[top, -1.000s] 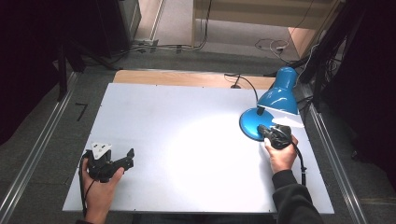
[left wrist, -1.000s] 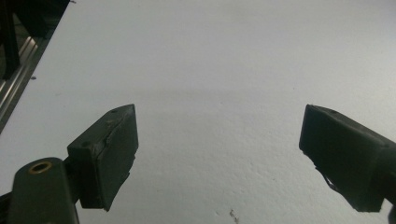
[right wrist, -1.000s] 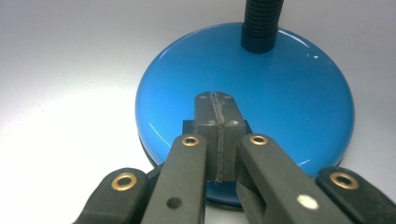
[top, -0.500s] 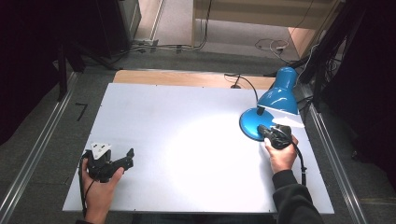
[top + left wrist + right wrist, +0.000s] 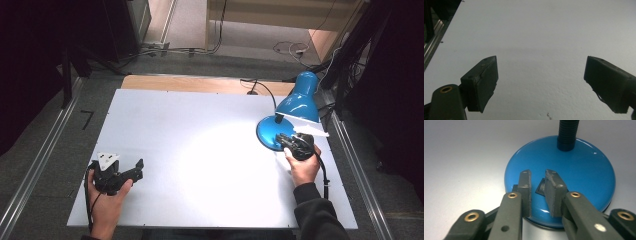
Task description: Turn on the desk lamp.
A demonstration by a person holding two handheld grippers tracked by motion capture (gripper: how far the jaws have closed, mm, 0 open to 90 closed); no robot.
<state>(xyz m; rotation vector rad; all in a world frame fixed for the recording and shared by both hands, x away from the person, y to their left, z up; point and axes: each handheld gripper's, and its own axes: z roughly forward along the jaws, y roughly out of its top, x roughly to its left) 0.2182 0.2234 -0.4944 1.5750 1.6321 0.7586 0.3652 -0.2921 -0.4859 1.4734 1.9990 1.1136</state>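
Two grippers: both held by hand at a white table (image 5: 200, 150), well apart from each other.
Right gripper (image 5: 537, 178): jaws nearly together, a narrow gap between them, nothing clamped. Tips sit over the near part of the lamp base (image 5: 579, 167), one on each side of a small dark switch (image 5: 541, 187). Whether the tips touch the base cannot be told.
Right gripper, high view (image 5: 295, 145): at the near edge of the base, close to the table's right edge, held in the right hand (image 5: 303, 169).
Left gripper (image 5: 541, 72): jaws wide apart, empty, bare table surface between them.
Left gripper, high view (image 5: 117, 175): near the table's front left corner, grey plate on top, jaws pointing right, held in the left hand (image 5: 105, 202).
Lamp (image 5: 292, 112): blue desk lamp, standing at the right side of the table. Round glossy base flat on the surface; black ribbed neck (image 5: 567, 132) rises from the far part of the base.
Shade (image 5: 300, 97): blue, above and behind the base, opening turned down toward the table.
Light: a bright patch lies on the table centre, left of the base.
Cord (image 5: 262, 89): black, runs from the lamp toward the far edge of the table.
Surroundings: dark floor with cables beyond the far edge; metal rails along both sides.
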